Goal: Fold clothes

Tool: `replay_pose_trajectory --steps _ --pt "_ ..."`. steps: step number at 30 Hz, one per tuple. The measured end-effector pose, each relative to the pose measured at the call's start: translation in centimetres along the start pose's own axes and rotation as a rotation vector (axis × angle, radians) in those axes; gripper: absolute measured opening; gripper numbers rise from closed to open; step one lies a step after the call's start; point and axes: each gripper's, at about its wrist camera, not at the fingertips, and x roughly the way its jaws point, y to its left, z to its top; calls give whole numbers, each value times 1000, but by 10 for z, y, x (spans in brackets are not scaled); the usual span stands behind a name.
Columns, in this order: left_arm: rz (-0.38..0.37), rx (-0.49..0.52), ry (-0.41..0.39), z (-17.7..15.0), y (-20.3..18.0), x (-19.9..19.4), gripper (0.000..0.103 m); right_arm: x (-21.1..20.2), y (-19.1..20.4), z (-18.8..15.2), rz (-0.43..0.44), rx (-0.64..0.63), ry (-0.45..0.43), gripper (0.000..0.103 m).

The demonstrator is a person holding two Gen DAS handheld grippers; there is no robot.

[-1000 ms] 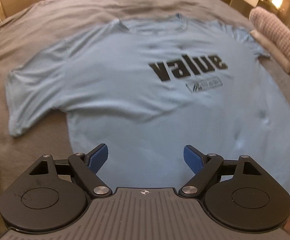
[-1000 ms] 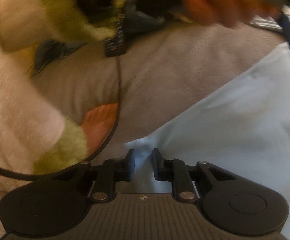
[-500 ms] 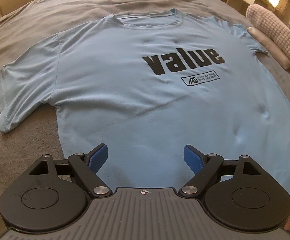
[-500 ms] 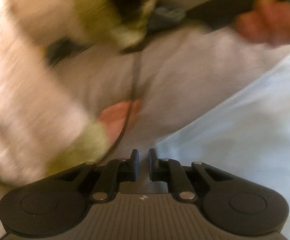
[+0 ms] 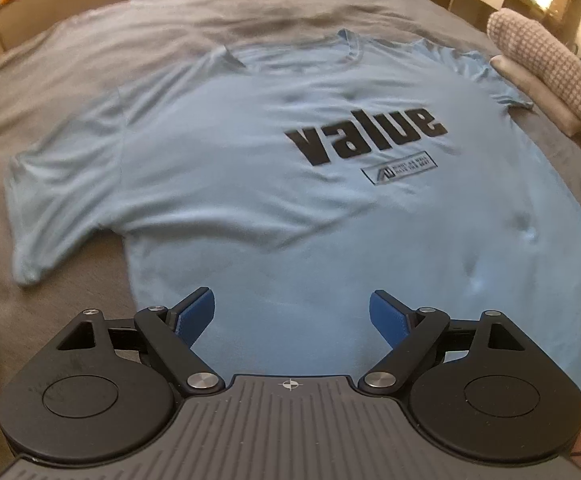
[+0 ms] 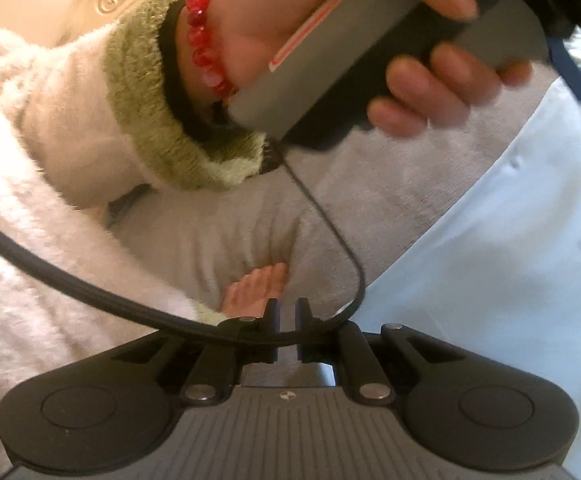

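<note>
Around the blue T-shirt [image 5: 290,208] the grey bed cover [image 5: 110,52] lay bare on the collar side and past the left sleeve. Beside its right sleeve a checked cushion [image 5: 546,64] blocked the edge. A black cable [image 6: 322,216] draped across the nearly shut right tool [image 6: 287,320].

A bedroom: grey-covered bed [image 5: 170,32] (pillows [image 5: 546,68] alongside).

A light blue T-shirt [image 5: 250,184] is lying spread flat, front up, on the grey bed [image 5: 90,52]. Black lettering reading "value" is showing across its chest, and both short sleeves are lying spread outward.
</note>
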Motion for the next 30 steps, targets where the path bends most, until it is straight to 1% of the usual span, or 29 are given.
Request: replay_pose_trajectory --steps 2,4,5,7,9,10,13,15,18,21,22,24,28,30 --pt "29 8 -19 5 6 -7 86 1 3 -3 46 -6 40 10" --pt "60 9 -39 12 14 -13 86 4 7 -10 65 -18 86 10" --pt "70 5 -47 15 18 -17 86 5 7 -14 64 -17 103 10" --pt "69 -19 -54 20 25 -23 87 3 1 -19 31 11 112 10" --pt "61 -41 -57 23 31 -27 89 -8 -12 -23 -13 48 88 10" --pt "43 -45 -45 22 30 -26 91 -12 -19 -23 -34 75 67 10" --pt "-14 -29 -3 15 16 -17 91 -31 -39 -27 -73 170 9 10" --pt "-37 -4 22 9 2 -9 91 -29 -47 -27 -78 213 6 11" --pt "-57 20 49 3 -10 1 91 -16 -45 -36 -29 255 58 11" --pt "-63 12 59 -1 -12 4 91 -20 -42 -39 44 267 75 11" --pt "-64 6 60 -2 -12 5 92 -25 -45 -38 53 283 53 11" --pt "-69 -14 56 -3 -8 3 94 -48 -62 -36 23 363 -43 12" --pt "-67 -27 49 -4 -8 2 95 -111 -104 -39 -134 524 -261 13" --pt "-62 -32 52 -7 -10 3 96 -139 -116 -42 -233 572 -335 15"
